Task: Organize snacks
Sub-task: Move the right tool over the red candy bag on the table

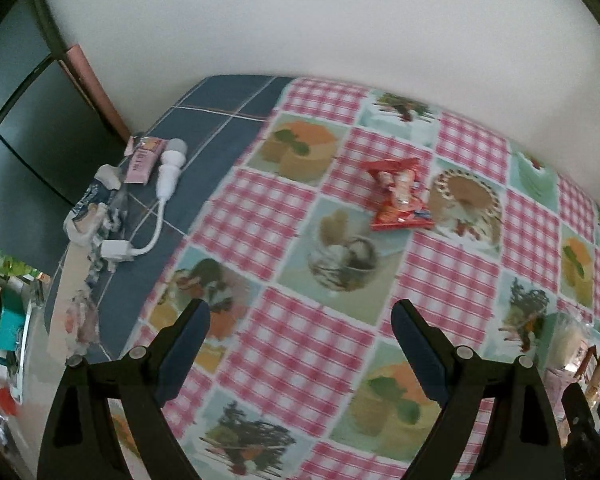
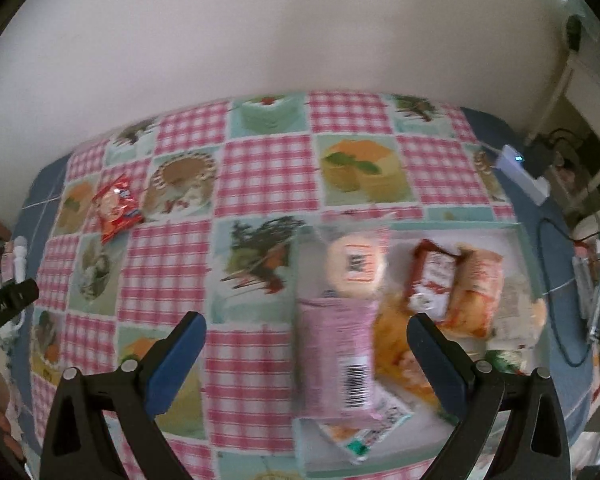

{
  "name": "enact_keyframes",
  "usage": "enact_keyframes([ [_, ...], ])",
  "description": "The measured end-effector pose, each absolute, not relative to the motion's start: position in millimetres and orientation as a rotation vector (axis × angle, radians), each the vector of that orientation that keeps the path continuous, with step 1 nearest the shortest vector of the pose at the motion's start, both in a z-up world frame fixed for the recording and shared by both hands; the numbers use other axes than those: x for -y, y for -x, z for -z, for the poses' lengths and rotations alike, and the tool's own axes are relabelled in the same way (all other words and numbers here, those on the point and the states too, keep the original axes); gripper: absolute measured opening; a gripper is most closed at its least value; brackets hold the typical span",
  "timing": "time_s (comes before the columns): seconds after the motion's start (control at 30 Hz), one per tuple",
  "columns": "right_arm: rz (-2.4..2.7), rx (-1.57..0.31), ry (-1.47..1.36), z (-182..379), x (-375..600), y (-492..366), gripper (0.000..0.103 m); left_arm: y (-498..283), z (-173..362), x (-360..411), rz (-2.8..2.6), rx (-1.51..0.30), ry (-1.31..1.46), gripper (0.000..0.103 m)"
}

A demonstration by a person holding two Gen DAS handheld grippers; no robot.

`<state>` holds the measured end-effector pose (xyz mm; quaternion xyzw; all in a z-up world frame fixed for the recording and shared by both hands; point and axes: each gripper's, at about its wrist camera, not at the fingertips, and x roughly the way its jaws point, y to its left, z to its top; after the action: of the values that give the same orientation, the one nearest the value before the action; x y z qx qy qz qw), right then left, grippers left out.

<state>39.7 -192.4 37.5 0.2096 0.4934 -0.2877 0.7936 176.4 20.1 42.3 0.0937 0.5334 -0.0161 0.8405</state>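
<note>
Both grippers hovered empty, fingers wide. The red snack packet (image 1: pixel 400 196) lay alone on the counter (image 1: pixel 300 320), straight ahead of the left gripper (image 1: pixel 300 344), its long axis seemingly running away; the tray (image 2: pixel 516 232) sat under the right gripper (image 2: pixel 306 356).

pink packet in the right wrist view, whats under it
The pink packet lies on other snacks in the shallow tray: a green-and-white wrapper pokes out below it and a yellow-orange bag beside it. Whatever lies directly beneath is covered.

red snack packet (image 1: pixel 400 196) flat on tablecloth
</note>
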Motion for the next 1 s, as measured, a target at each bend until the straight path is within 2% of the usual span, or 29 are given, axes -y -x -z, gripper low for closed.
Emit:
enact_keyframes([
  [0.57, 0.552, -1.115, -0.417, -9.8, 152.6, -79.1, 0.102, -210.5, -27.0, -66.9, -0.005, -1.157, -0.122, 0.092],
  [1.0, 0.523, -1.093, -0.4, 14.3, 151.9, -120.7, 0.102, -241.4, 4.0, -49.2, 0.088, -1.142, -0.057, 0.092],
])
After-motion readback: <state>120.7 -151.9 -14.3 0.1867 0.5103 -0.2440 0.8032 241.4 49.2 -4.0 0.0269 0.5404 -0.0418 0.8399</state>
